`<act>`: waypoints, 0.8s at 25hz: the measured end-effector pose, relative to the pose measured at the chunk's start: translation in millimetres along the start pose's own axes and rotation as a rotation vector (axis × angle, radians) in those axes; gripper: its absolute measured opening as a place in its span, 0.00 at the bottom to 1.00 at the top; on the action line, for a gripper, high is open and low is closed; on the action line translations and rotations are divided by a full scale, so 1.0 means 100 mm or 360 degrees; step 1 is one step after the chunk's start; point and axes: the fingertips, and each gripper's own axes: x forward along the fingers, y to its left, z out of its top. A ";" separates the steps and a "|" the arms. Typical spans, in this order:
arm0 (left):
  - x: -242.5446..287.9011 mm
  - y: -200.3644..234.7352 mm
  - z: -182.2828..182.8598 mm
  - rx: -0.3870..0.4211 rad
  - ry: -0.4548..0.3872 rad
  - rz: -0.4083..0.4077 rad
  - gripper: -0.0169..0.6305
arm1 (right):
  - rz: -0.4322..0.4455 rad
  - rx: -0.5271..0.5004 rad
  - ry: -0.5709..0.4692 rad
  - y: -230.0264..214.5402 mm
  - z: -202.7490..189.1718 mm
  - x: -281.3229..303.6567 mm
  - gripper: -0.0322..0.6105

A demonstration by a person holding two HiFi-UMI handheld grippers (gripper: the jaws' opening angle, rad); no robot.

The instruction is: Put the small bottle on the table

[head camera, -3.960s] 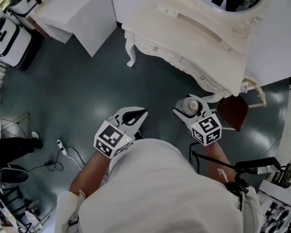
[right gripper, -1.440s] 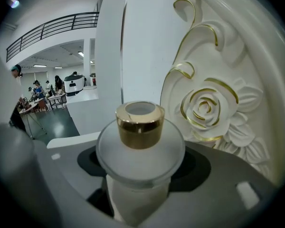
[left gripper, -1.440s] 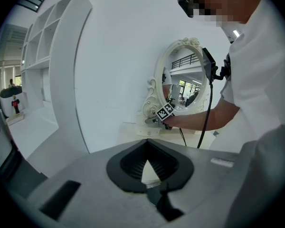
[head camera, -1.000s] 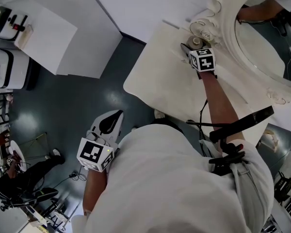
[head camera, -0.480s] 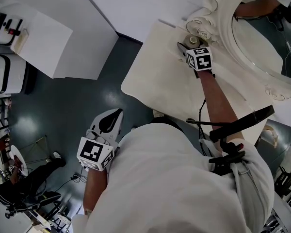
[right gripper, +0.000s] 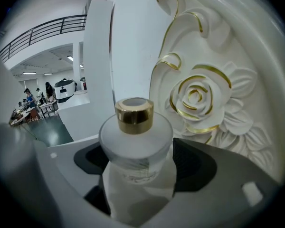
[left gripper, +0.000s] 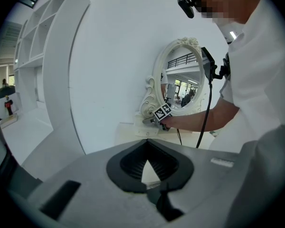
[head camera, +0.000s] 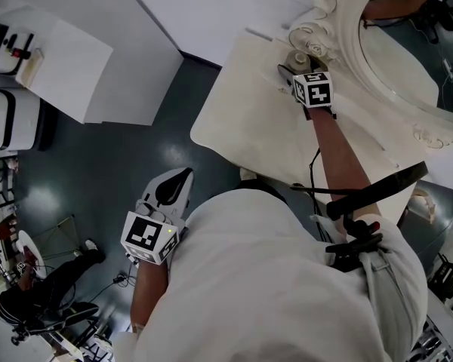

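the small bottle (right gripper: pixel 135 146) now stands upright on the cream tabletop (head camera: pixel 241 119), close to the carved rose (right gripper: pixel 195 99) at the foot of the mirror (head camera: pixel 396 51); a few seconds ago it was being carried above the dark floor. the right gripper (head camera: pixel 293 65) has just been opening its jaws, which now stand wide on either side of the bottle without visibly pinching it. by the look of it the placing is done bar the withdrawal. the bottle is frosted and closed with a gold cap (right gripper: pixel 134 114); what is inside cannot be made out. the left gripper (head camera: pixel 180 181) hangs low beside the person, jaws together, nothing in them.
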 end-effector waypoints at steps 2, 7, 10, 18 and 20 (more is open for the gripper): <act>-0.03 0.01 0.00 0.0010 -0.0011 -0.0010 0.03 | -0.0013 0.0013 0.0000 0.00 -0.02 -0.06 0.68; -0.11 -0.02 -0.05 0.0047 -0.0025 -0.0059 0.03 | -0.0062 0.0033 -0.0009 0.03 -0.10 -0.24 0.68; -0.22 -0.04 -0.09 0.0068 -0.0031 -0.0095 0.03 | -0.0093 0.0047 -0.0009 0.08 -0.15 -0.40 0.67; -0.58 -0.02 -0.24 0.0099 -0.0059 -0.0168 0.03 | -0.0159 0.0052 0.0000 0.41 -0.25 -0.82 0.52; -0.66 -0.02 -0.29 0.0106 -0.0068 -0.0192 0.03 | -0.0179 0.0035 -0.0003 0.52 -0.29 -0.95 0.40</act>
